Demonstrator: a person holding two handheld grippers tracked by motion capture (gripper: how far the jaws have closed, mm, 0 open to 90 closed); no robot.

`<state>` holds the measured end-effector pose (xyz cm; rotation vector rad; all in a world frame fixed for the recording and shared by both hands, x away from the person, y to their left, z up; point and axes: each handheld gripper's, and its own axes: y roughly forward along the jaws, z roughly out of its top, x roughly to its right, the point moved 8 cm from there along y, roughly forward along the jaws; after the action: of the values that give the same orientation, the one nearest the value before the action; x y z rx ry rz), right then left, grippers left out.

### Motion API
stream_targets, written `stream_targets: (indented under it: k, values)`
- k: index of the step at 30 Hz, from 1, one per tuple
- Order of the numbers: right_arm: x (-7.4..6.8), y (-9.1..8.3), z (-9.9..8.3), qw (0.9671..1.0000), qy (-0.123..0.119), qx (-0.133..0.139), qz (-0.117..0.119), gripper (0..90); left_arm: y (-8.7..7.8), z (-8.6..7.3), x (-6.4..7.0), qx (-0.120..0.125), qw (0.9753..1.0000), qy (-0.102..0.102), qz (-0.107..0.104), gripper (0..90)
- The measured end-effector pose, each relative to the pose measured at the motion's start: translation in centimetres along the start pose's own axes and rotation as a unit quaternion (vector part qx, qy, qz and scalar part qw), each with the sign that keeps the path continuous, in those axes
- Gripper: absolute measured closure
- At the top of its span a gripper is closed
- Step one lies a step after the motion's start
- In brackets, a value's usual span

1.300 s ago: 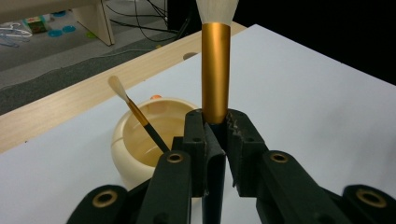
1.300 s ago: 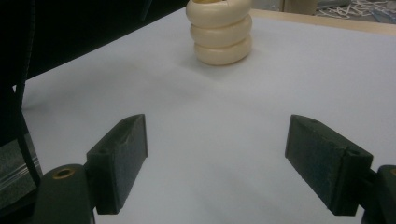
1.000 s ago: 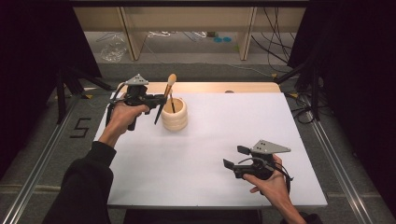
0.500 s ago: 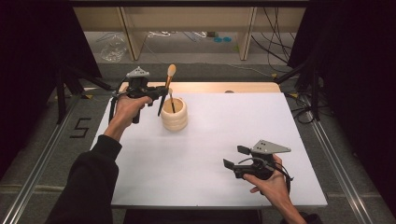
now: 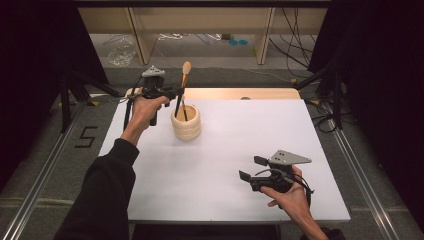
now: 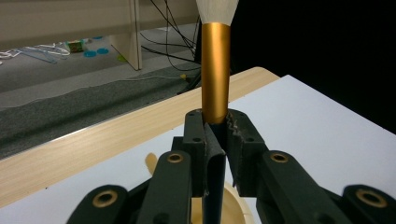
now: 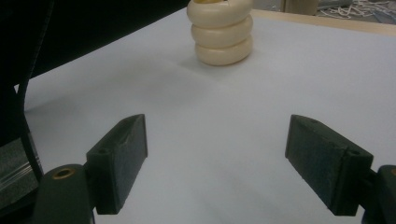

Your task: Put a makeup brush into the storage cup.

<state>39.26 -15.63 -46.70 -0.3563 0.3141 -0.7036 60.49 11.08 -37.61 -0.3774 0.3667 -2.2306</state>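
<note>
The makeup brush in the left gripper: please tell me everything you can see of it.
The makeup brush has a pale bristle tuft on top, a gold metallic ferrule and a thin dark handle. It stands almost upright, tuft up. The left gripper is shut on the handle just below the ferrule. Its lower end reaches into the cream ribbed holder, beside another dark stick.

Brush [image 5: 183, 85] above holder [image 5: 186, 123], table [image 5: 250, 130] rear-left.

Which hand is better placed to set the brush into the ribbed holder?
Left: its tool grips the gold-ferruled makeup brush above the cream ribbed holder. The right tool rests open, far off.
</note>
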Motion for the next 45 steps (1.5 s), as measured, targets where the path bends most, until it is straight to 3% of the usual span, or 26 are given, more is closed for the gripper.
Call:
stream_targets:
  k: [23,36,45]
  values:
    - [0.0,0.0,0.0,1.0,-0.001,0.0,0.002,22.0,2.6,-1.2,-0.5,0.01,0.9998,-0.014,0.008,78.8]
    - [-0.1,0.0,0.0,1.0,0.0,0.0,0.004,22.0,3.5,-2.8,-0.9,0.009,0.9994,-0.031,0.005,78.8]
    - [-0.1,0.0,0.0,1.0,-0.002,-0.001,0.006,22.0,4.0,-4.0,-0.8,0.001,0.9995,-0.031,0.002,78.7]
